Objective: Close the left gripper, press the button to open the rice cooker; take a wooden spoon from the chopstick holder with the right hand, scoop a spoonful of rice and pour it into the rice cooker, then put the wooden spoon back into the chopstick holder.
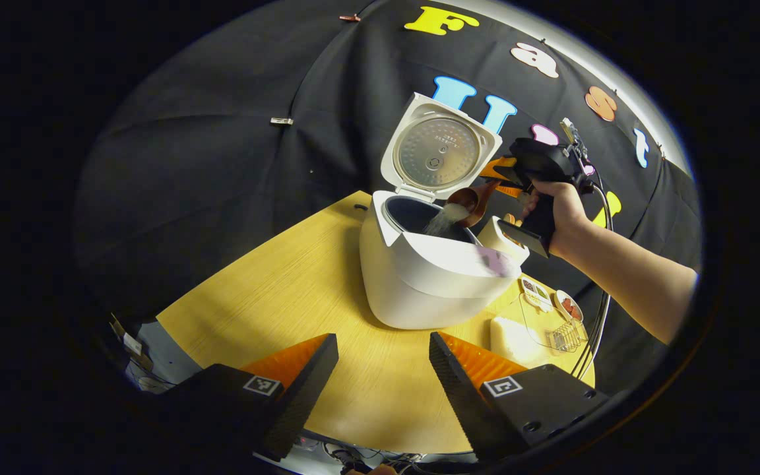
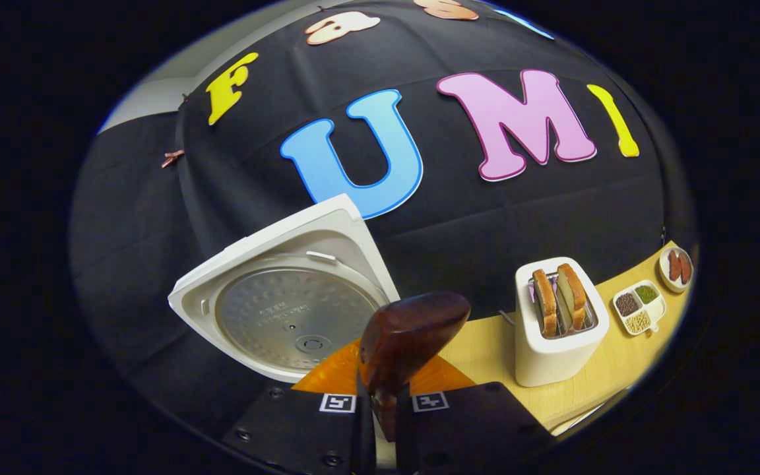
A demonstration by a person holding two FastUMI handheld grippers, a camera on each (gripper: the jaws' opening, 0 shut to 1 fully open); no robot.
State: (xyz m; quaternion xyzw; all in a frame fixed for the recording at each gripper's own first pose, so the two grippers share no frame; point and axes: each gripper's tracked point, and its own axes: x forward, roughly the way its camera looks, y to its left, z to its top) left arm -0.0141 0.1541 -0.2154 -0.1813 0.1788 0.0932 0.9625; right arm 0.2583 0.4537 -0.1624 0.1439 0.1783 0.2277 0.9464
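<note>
Rice (image 1: 444,219) pouring from wooden spoon (image 1: 471,201) into rice cooker (image 1: 429,277).

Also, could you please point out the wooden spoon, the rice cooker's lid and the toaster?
wooden spoon (image 2: 413,330): right gripper view, back of bowl.
rice cooker's lid (image 1: 438,153): left gripper view, metal inner plate.
toaster (image 2: 555,359): right gripper view, front wall.

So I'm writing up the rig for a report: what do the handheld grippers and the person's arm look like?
Each gripper has a black body; the left gripper and right gripper both carry small square black-and-white marker tags near the fingers. The right one has a pistol-style handle with black cables trailing down. The forearm is bare, no sleeve visible.
</note>
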